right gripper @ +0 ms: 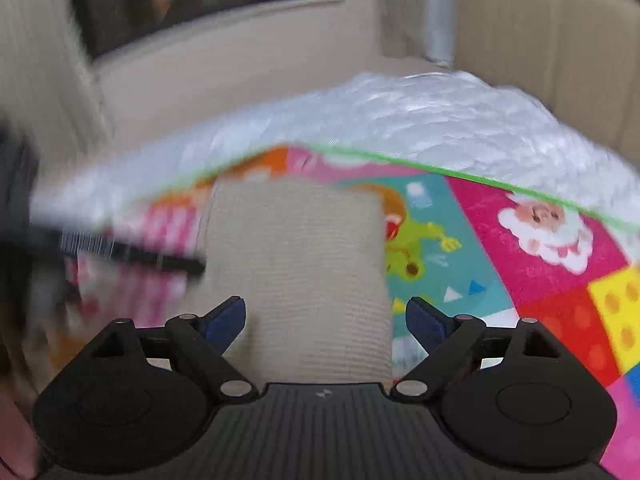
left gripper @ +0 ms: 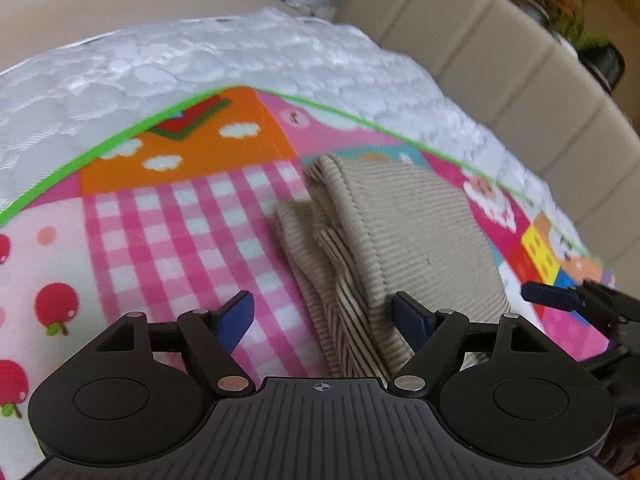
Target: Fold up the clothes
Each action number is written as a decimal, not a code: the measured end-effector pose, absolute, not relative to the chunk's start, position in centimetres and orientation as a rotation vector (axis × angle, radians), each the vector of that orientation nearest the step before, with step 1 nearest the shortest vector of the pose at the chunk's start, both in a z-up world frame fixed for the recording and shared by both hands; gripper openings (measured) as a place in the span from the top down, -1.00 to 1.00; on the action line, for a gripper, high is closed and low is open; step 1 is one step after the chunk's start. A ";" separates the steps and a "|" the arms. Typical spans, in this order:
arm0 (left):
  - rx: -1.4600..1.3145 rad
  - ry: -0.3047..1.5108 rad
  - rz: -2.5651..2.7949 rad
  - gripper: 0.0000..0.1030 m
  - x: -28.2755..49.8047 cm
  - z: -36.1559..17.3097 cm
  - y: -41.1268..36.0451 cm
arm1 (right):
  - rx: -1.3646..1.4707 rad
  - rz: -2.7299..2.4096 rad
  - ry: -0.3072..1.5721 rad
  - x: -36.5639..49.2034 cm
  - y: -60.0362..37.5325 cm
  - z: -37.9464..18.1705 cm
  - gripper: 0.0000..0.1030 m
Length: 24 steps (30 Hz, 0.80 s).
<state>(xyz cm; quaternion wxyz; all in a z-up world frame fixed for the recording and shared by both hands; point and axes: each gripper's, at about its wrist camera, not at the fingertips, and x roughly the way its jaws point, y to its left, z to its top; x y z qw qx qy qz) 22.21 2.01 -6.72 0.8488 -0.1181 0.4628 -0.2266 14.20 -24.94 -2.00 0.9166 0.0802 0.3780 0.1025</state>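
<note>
A beige ribbed garment (left gripper: 420,232), folded into a narrow stack with a striped layer showing at its left edge, lies on a colourful patchwork mat (left gripper: 180,220). My left gripper (left gripper: 322,314) is open just above the stack's near left edge, and its blue pads do not press the cloth. In the right wrist view the garment (right gripper: 296,248) appears as a flat beige rectangle. My right gripper (right gripper: 326,318) is open over its near end, the cloth lying below the wide gap. One of the right gripper's blue fingers (left gripper: 552,292) shows at the far right of the left wrist view.
The mat (right gripper: 520,280) lies on a white quilted bed cover (left gripper: 200,60). A beige padded headboard (left gripper: 500,48) runs along the right, with potted plants (left gripper: 560,8) behind it. The left tool (right gripper: 120,252) is a dark blur at the left, under a dark window (right gripper: 180,0).
</note>
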 end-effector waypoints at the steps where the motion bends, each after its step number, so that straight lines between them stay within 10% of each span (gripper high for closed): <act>1: -0.281 0.978 -0.483 -0.54 22.3 -6.7 2.3 | 0.226 0.204 0.773 14.8 -25.9 -2.1 -0.72; 15: -0.342 1.090 -0.540 -0.84 22.5 -9.2 -2.0 | 0.345 0.251 0.874 17.3 -27.0 -6.7 -0.69; 24: -0.391 1.064 -0.579 -0.42 22.5 -9.6 -0.9 | 0.373 0.288 0.879 17.8 -25.9 -7.3 -0.58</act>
